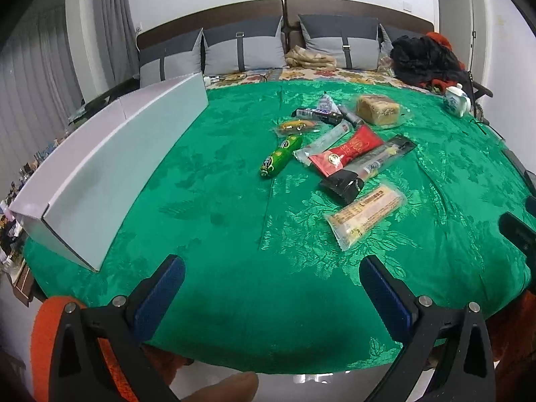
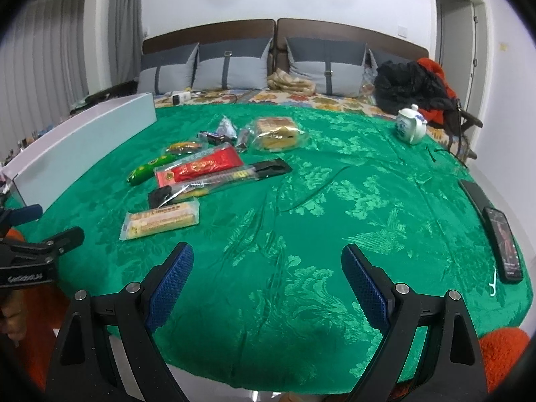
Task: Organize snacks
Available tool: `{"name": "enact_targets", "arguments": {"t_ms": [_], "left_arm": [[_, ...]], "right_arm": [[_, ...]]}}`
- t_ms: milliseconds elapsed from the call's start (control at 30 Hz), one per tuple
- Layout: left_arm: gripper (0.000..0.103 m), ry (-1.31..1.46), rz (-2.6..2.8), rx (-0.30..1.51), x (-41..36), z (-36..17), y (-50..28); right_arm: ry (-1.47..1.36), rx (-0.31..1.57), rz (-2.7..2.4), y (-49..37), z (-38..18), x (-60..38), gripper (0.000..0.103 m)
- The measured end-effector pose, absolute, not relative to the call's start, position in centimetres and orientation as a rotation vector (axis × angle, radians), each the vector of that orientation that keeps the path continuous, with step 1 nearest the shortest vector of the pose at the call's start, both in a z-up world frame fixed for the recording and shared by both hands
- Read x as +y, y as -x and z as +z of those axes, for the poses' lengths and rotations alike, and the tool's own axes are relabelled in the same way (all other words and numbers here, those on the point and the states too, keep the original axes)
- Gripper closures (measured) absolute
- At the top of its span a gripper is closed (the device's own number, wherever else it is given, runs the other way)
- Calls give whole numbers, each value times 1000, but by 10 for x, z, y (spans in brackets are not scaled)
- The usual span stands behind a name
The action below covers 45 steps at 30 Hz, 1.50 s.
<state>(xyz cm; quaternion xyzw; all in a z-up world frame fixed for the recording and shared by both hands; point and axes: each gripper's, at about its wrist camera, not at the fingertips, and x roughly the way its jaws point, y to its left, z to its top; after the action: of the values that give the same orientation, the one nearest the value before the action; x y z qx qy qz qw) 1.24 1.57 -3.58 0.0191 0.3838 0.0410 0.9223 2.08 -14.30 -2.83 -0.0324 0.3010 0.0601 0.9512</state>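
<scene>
Both the left gripper (image 1: 271,284) and right gripper (image 2: 266,273) hung with jaws apart, empty. The nearest cream crinkly-wrapped wafer bar (image 1: 366,212) looked light, slippery; best pinched across its middle.

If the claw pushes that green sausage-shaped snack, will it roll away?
Probably, if pushed sideways. The green snack looks round and tube-shaped, lying on its side on the tablecloth, so it may roll. Its shiny wrapper could be slippery. The soft cloth would likely slow it soon.
</scene>
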Motion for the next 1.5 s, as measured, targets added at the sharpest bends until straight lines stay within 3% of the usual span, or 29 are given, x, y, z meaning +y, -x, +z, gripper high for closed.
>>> {"name": "enact_targets", "arguments": {"t_ms": [867, 1167, 1500], "left_arm": [[0, -53, 9, 788, 5, -37, -12], [0, -12, 8, 785, 18, -33, -3], [0, -166, -45, 835, -9, -50, -9]], "right_arm": [[117, 629, 94, -22, -33, -144, 11], [-30, 645, 64, -17, -27, -169, 11], [-3, 658, 84, -24, -32, -162, 11]]}}
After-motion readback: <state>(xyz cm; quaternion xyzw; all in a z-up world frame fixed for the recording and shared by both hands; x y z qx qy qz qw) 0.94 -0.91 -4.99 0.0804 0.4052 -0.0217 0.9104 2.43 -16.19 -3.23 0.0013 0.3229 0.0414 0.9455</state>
